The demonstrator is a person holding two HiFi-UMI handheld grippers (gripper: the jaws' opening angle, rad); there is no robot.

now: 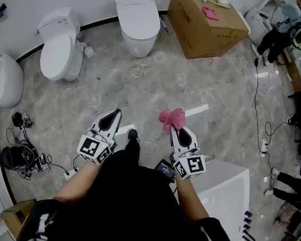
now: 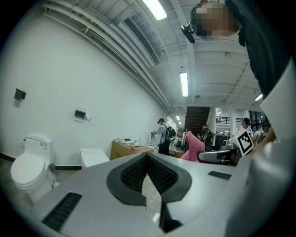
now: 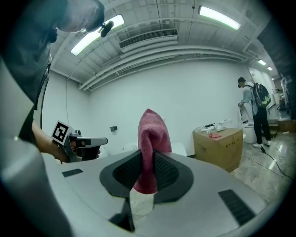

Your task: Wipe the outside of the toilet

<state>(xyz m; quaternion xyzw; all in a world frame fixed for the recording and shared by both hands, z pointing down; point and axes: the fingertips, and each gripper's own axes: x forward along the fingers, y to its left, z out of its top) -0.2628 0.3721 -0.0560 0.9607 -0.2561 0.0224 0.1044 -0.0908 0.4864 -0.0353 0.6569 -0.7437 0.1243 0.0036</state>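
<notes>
Ribbed fingers [image 3: 126,172] around fuzzy cloth [image 3: 151,139] (pink)

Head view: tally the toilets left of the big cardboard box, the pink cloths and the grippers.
Toilets: 3
Pink cloths: 2, one in the right gripper, one on the box
Grippers: 2, left gripper and right gripper
Total: 7

Left tool [image 1: 116,112], right tool [image 1: 174,129]: white shells, black ribbed pads [image 2: 134,173], 1 marker cube [image 1: 94,149] each. Black top [image 1: 125,205].
</notes>
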